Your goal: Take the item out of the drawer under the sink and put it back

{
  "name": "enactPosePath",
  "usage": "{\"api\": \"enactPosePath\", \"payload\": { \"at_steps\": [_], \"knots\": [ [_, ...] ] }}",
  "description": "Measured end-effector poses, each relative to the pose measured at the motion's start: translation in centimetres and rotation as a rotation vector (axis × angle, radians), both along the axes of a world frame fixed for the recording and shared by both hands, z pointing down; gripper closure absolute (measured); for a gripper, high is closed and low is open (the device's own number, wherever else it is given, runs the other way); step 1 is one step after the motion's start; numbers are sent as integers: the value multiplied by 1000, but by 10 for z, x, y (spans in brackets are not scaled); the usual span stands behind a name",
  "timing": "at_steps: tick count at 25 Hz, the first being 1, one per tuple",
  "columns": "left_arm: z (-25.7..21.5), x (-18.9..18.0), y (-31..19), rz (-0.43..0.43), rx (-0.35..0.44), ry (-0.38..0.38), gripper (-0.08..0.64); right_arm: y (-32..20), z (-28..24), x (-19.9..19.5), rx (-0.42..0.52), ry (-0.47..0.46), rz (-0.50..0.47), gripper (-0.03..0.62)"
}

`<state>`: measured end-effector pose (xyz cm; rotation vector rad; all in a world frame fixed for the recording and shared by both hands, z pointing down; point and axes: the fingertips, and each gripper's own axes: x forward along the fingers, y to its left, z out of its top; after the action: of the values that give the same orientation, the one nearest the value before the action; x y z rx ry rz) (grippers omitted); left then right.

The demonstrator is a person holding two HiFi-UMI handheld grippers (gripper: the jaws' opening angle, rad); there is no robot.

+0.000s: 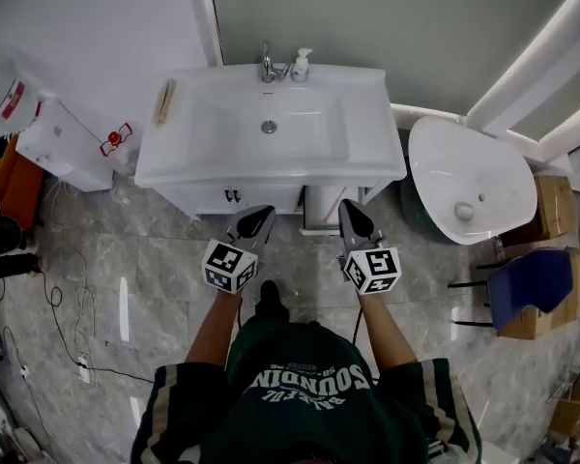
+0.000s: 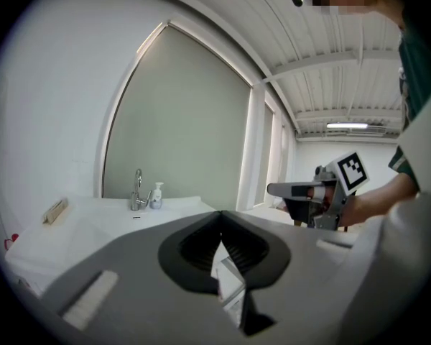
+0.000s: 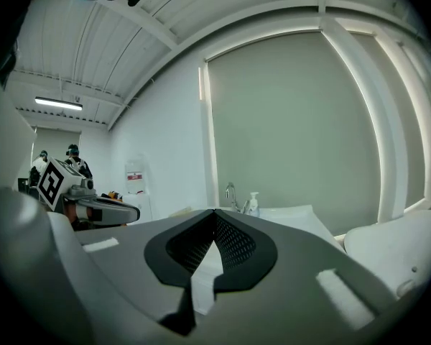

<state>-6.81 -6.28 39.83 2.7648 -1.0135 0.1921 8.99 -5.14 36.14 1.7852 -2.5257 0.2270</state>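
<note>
A white sink vanity (image 1: 179, 167) stands ahead of me against the wall, with a faucet (image 1: 268, 66) and a soap bottle (image 1: 301, 64) at its back edge. Below the counter the cabinet front (image 1: 261, 198) carries small dark knobs (image 1: 232, 196) and looks closed; no item from inside shows. My left gripper (image 1: 261, 213) hovers just before the cabinet front, its jaws together with nothing between them. A little to its right, my right gripper (image 1: 351, 207) is likewise shut and empty. Each gripper shows in the other's view: the right gripper (image 2: 273, 189) and the left gripper (image 3: 133, 213).
A wooden brush (image 1: 163, 101) lies on the counter's left end. A white oval basin (image 1: 469, 182) stands to the right of the vanity, a blue chair (image 1: 527, 278) beyond it. A white box (image 1: 63, 143) sits at the left, and cables (image 1: 58, 298) trail over the tiled floor.
</note>
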Motion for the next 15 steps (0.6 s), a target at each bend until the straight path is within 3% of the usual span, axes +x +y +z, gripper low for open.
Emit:
{"api": "enactPosePath", "payload": {
  "at_steps": [9,15],
  "knots": [
    [5,-4,-49,69,-13,4,511,-36,10,-7,-23,4,76,590],
    [12,7,-66,60,-24,12,511,-49,17,7,-28,0,79,591]
  ]
}}
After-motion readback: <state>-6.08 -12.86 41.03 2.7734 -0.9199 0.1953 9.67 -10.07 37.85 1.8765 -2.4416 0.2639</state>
